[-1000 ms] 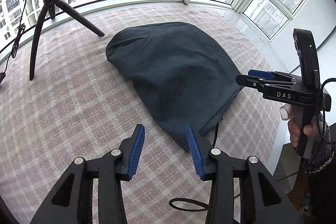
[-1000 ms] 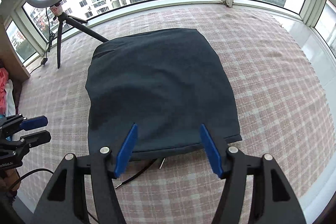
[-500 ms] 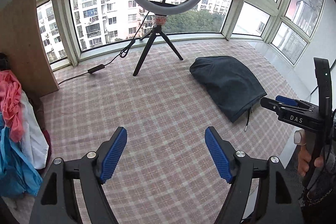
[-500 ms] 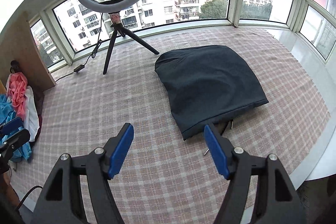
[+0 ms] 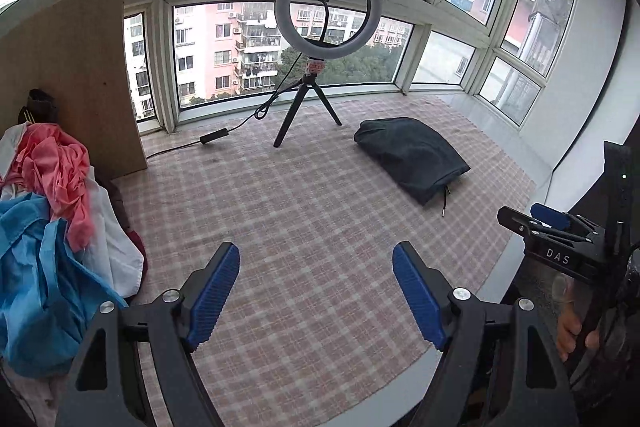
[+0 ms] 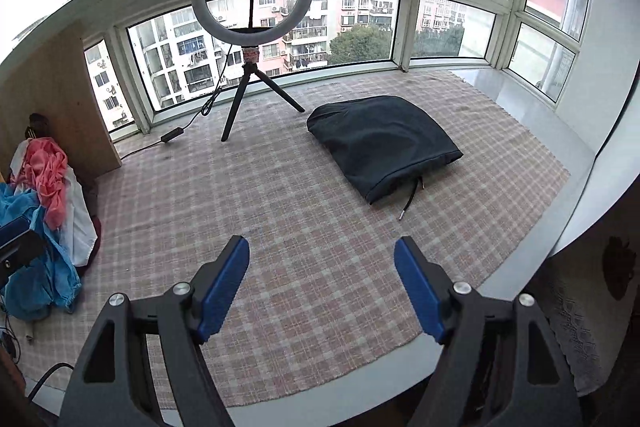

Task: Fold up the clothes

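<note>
Now | left gripper (image 5: 316,291) fingers apart, empty | right gripper (image 6: 322,287) opening, empty | dark garment (image 6: 384,145) seemingly folded

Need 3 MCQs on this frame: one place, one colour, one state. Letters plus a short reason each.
1. Where does the folded dark navy garment lie relative to the white ring light on its black tripod?
A. right of it
B. left of it
C. under it

2. What colour is the checked cloth that covers the surface?
A. green
B. pink and beige
C. black

3. What is between the pads of the right claw?
A. the garment
B. a cable
C. nothing

Answers: 1 A, the garment sits right of the tripod legs; 2 B, pale pink and beige checks; 3 C, the jaws are opening with only cloth behind them.
</note>
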Action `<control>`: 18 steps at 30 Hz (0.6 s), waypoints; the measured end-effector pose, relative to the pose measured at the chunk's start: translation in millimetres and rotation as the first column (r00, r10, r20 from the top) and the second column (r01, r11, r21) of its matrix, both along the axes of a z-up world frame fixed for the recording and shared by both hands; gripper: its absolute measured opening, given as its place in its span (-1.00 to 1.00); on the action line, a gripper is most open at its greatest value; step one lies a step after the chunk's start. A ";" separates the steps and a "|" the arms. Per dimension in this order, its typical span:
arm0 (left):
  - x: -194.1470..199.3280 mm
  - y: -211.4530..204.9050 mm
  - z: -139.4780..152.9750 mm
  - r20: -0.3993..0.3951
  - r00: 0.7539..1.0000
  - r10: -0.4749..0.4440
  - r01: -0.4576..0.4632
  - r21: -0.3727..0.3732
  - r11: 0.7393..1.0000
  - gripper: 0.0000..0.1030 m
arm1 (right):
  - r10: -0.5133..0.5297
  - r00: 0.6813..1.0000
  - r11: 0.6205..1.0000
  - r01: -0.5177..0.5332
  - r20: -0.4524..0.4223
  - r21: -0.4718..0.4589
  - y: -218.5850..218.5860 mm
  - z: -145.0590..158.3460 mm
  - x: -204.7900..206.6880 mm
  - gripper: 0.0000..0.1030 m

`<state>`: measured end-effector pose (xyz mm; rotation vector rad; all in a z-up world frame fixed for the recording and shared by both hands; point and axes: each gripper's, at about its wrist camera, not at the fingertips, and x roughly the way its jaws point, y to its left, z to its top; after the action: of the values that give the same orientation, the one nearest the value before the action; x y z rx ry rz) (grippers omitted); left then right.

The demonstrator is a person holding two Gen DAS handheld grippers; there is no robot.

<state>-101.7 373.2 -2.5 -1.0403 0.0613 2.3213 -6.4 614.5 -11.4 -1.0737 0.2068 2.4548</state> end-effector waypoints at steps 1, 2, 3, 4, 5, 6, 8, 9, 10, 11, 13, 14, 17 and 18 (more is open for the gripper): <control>5.2 -6.8 2.2 -0.001 1.000 -0.015 0.015 0.008 1.000 0.51 | -0.002 1.000 1.000 0.002 -0.001 0.016 -11.5 2.3 7.0 0.44; 10.3 -13.5 4.3 -0.001 0.999 -0.032 0.032 0.017 0.999 0.51 | -0.005 1.000 0.999 0.005 -0.003 0.032 -22.5 4.9 14.1 0.44; 14.8 -19.7 6.4 -0.002 0.999 -0.043 0.043 0.023 0.999 0.51 | -0.008 1.000 0.999 0.008 -0.008 0.049 -33.0 7.9 21.3 0.45; 19.9 -26.1 9.0 -0.009 0.999 -0.050 0.050 0.027 0.998 0.51 | -0.012 1.000 0.998 0.012 -0.012 0.064 -42.3 11.0 28.2 0.45; 24.9 -31.7 11.7 -0.018 0.998 -0.060 0.061 0.030 0.998 0.51 | -0.015 1.000 0.997 0.017 -0.018 0.077 -49.6 14.2 34.8 0.46; 29.2 -36.7 14.0 -0.023 0.997 -0.068 0.069 0.033 0.997 0.51 | -0.019 1.000 0.996 0.021 -0.023 0.089 -56.9 17.4 41.3 0.47; 36.6 -43.9 17.6 -0.025 0.996 -0.088 0.089 0.047 0.995 0.51 | -0.031 0.999 0.994 0.034 -0.037 0.101 -70.5 23.0 54.3 0.49; 40.5 -45.9 19.1 -0.027 0.995 -0.096 0.097 0.052 0.994 0.51 | -0.036 0.998 0.994 0.040 -0.043 0.099 -74.7 24.9 59.9 0.49; 44.5 -47.5 20.5 -0.029 0.994 -0.104 0.105 0.056 0.993 0.51 | -0.039 0.998 0.994 0.044 -0.048 0.096 -77.6 26.6 65.0 0.50; 48.5 -49.1 22.0 -0.032 0.993 -0.111 0.113 0.060 0.992 0.51 | -0.042 0.998 0.994 0.047 -0.051 0.095 -80.2 28.0 70.1 0.50; 56.2 -49.7 25.0 -0.044 0.991 -0.125 0.128 0.059 0.990 0.51 | -0.055 0.997 0.993 0.061 -0.056 0.100 -84.6 29.8 79.2 0.50; 59.8 -50.0 26.5 -0.050 0.990 -0.132 0.135 0.062 0.989 0.51 | -0.060 0.997 0.993 0.066 -0.057 0.101 -85.1 30.2 82.7 0.50; 69.9 -51.4 31.1 -0.071 0.986 -0.148 0.154 0.074 0.985 0.52 | -0.071 0.996 0.993 0.077 -0.059 0.094 -84.9 30.3 91.1 0.51; 72.8 -52.4 32.6 -0.081 0.985 -0.150 0.156 0.080 0.984 0.52 | -0.074 0.996 0.993 0.080 -0.059 0.092 -84.9 30.1 93.5 0.51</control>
<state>-29.0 320.8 30.1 -0.8747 0.0676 2.2026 87.1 529.6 18.7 -0.9418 0.1455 2.4016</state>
